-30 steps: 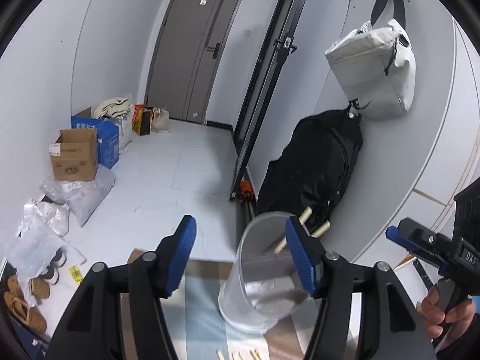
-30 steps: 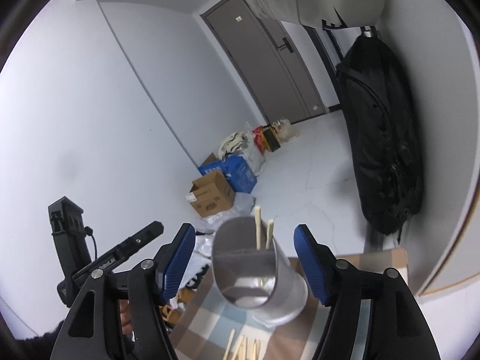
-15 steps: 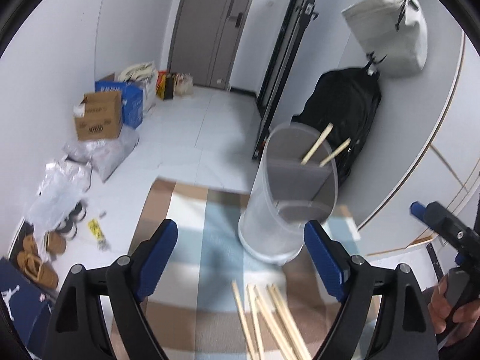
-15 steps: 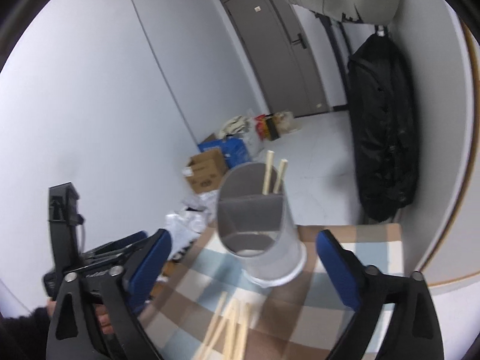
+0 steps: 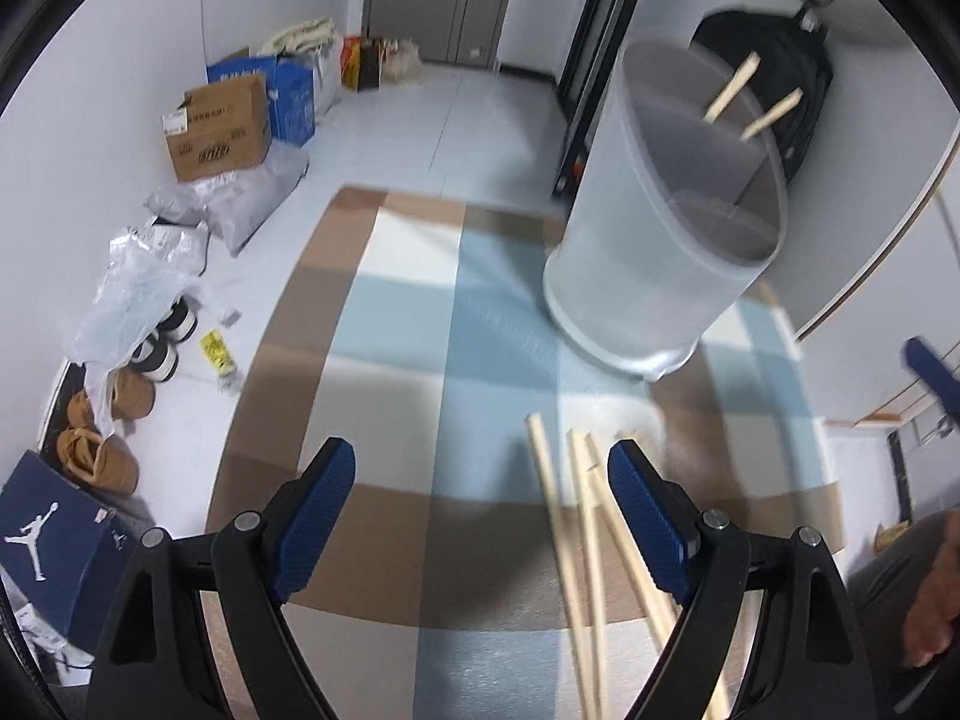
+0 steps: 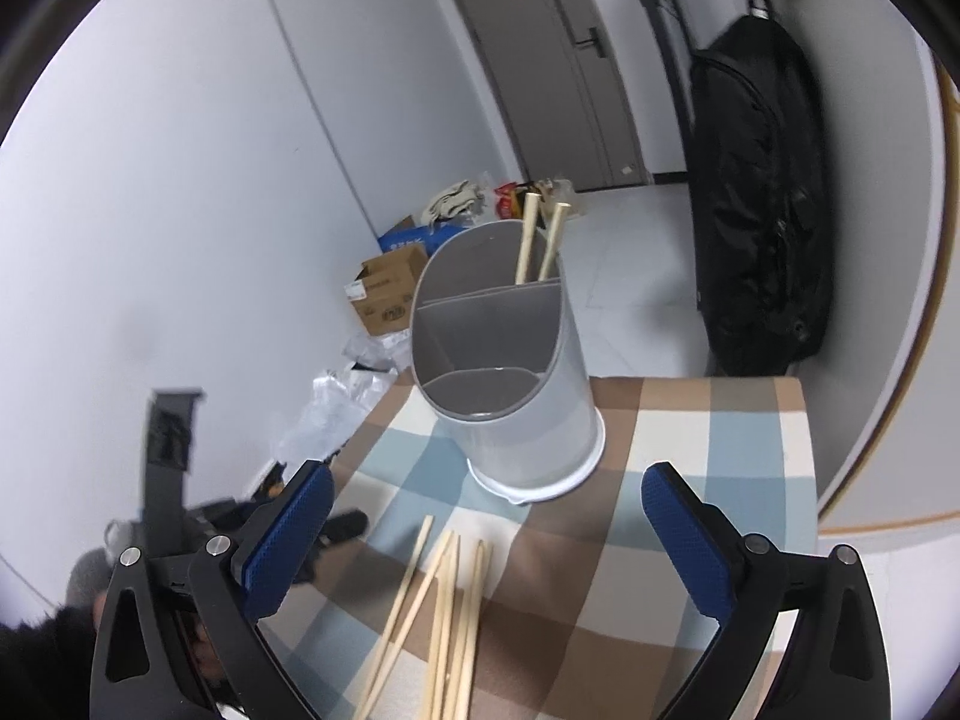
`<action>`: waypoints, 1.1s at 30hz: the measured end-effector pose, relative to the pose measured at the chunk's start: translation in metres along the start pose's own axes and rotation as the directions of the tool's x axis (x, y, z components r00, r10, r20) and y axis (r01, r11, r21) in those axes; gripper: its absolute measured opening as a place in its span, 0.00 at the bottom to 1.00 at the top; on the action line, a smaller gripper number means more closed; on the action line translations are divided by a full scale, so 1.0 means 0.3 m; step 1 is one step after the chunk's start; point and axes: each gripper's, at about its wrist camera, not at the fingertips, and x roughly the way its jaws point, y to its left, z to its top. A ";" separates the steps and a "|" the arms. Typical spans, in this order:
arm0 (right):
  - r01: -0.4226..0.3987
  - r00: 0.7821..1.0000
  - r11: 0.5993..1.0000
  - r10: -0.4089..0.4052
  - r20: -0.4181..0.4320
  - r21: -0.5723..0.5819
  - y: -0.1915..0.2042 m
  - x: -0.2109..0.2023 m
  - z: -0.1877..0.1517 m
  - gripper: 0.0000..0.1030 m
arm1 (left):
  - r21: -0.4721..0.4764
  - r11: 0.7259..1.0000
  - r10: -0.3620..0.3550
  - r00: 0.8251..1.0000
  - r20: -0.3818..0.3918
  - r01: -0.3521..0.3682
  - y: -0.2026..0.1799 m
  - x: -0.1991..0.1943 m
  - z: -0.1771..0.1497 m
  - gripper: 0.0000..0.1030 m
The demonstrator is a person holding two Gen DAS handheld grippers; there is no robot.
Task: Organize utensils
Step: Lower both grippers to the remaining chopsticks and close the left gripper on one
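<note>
i take the grey utensil holder as my landmark; it stands upright on the checked cloth that covers the table. two chopsticks stand inside it, in the compartment farthest from my tools, and they lean against the rim. the other compartments, as far as i can see into them, hold nothing.

the loose chopsticks lie flat on the cloth in front of the holder, near it but not touching it, in a small fan with their tips toward the holder.

my right gripper has its jaws spread wide and nothing is between the pads; it is on the near side of the holder, above the loose chopsticks, which lie a little left of its middle.

my left gripper is also spread, with nothing pinched. in its view the holder is ahead and to the right, and the loose chopsticks lie beside the right finger; i cannot tell whether they touch.
</note>
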 end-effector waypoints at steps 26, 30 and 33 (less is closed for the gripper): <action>0.030 1.000 0.997 -0.031 0.005 0.065 -0.057 -0.075 0.013 1.00 | 0.050 0.988 0.154 0.982 -0.109 -0.149 -0.081 0.135 0.016 0.68; 0.024 1.000 0.996 -0.025 0.013 0.088 -0.078 -0.092 0.016 1.00 | 0.059 0.985 0.166 0.980 -0.110 -0.161 -0.082 0.140 0.024 0.58; 0.017 1.000 0.995 -0.018 0.014 0.102 -0.089 -0.099 0.017 1.00 | 0.060 0.990 0.133 0.984 -0.122 -0.127 -0.084 0.141 0.033 0.48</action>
